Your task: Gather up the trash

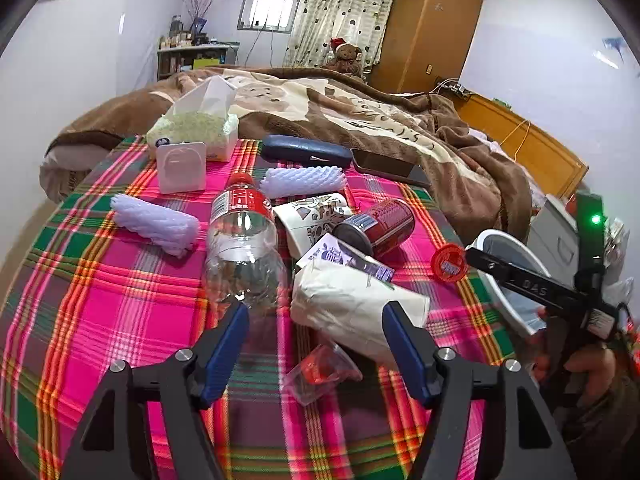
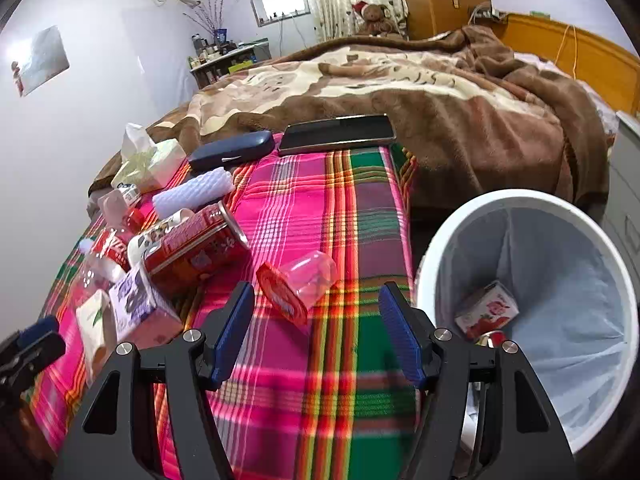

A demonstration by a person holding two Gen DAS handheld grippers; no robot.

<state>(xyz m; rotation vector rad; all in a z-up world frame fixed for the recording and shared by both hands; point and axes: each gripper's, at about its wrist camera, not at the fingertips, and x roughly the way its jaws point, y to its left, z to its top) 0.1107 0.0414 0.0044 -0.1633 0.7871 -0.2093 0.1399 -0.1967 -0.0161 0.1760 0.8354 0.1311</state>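
Observation:
Trash lies on a plaid cloth (image 1: 100, 300): a clear plastic bottle (image 1: 240, 240), a red can (image 1: 380, 224), a patterned paper cup (image 1: 312, 216), a purple carton (image 1: 344, 256), a crumpled white paper bag (image 1: 352, 300) and a small clear cup with a red lid (image 1: 320, 368). My left gripper (image 1: 316, 320) is open above the small cup, its right finger at the paper bag. My right gripper (image 2: 316, 304) is open and empty, just short of another clear cup with a red lid (image 2: 296, 284). A white bin (image 2: 472, 208) with a grey liner holds a red-and-white carton (image 2: 488, 310).
Two white foam nets (image 1: 156, 220), a tissue pack (image 1: 192, 132), a white square box (image 1: 182, 166), a dark glasses case (image 1: 304, 150) and a tablet (image 2: 336, 134) lie further back on the cloth. A bed with a brown blanket (image 2: 440, 92) stands behind.

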